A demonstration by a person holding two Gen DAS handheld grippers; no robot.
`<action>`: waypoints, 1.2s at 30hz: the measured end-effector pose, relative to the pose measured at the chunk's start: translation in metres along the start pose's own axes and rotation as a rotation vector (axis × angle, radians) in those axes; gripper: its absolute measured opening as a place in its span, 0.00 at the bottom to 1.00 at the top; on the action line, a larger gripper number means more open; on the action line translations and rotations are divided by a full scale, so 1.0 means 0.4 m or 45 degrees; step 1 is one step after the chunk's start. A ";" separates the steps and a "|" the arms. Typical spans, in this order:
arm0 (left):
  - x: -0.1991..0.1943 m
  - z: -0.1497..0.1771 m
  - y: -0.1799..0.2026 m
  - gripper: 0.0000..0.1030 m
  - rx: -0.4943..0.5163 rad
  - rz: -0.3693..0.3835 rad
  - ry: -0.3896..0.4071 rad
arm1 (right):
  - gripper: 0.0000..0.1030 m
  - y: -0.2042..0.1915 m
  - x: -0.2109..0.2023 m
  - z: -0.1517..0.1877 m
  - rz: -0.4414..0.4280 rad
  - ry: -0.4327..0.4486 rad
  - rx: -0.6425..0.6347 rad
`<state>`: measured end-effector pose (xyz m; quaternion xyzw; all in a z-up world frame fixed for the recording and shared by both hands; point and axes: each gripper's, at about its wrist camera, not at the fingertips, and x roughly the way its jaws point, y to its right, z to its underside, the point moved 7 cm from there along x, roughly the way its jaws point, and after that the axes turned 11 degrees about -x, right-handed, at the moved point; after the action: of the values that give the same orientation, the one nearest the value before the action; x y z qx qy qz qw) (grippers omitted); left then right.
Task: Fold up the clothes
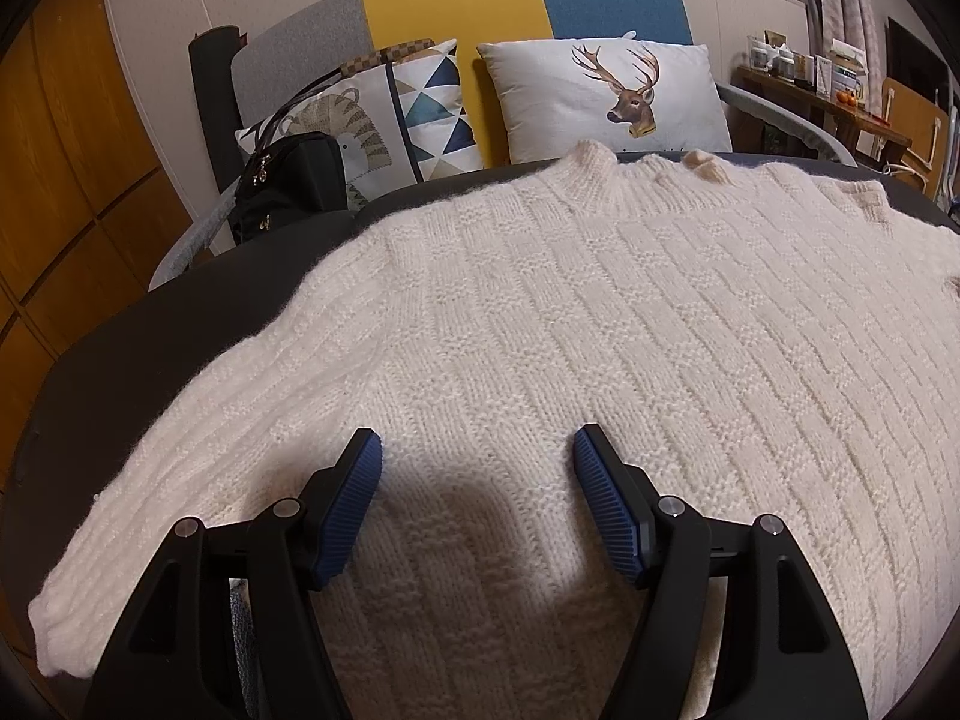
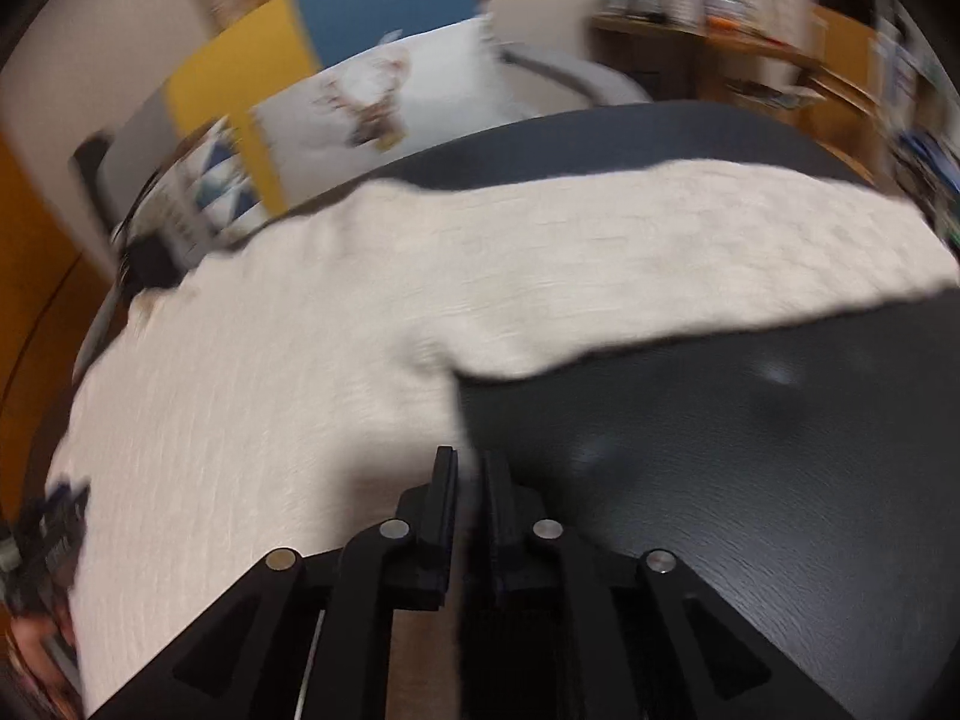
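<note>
A cream knitted sweater [image 1: 540, 312] lies spread flat on a round black table [image 1: 120, 348], collar at the far edge and one sleeve reaching the near left. My left gripper [image 1: 477, 450] hovers open just over the sweater's body, with nothing between its blue pads [image 1: 354, 510]. In the blurred right wrist view the sweater [image 2: 300, 360] covers the left and far part of the table [image 2: 720, 450]. My right gripper [image 2: 468, 468] sits at the sweater's side edge, its jaws nearly together. Whether cloth is pinched is unclear. The left gripper [image 2: 60, 516] shows at the far left.
Behind the table stands a sofa with a deer pillow [image 1: 600, 96], a patterned pillow [image 1: 420, 102] and a black handbag [image 1: 288, 180]. A wooden side table [image 1: 810, 90] with small items is at the back right. Bare tabletop lies right of the sweater.
</note>
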<state>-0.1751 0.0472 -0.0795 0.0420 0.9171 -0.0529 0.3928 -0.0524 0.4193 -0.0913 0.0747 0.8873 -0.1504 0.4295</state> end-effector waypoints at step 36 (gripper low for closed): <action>-0.246 0.234 -0.077 0.68 -0.152 0.204 0.027 | 0.14 -0.492 -0.012 0.216 -0.188 -0.063 -0.570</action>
<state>-0.0440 0.0009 -0.0704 0.0922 0.9165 0.0338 0.3878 -0.0372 0.2052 -0.0983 -0.0912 0.8909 0.0172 0.4446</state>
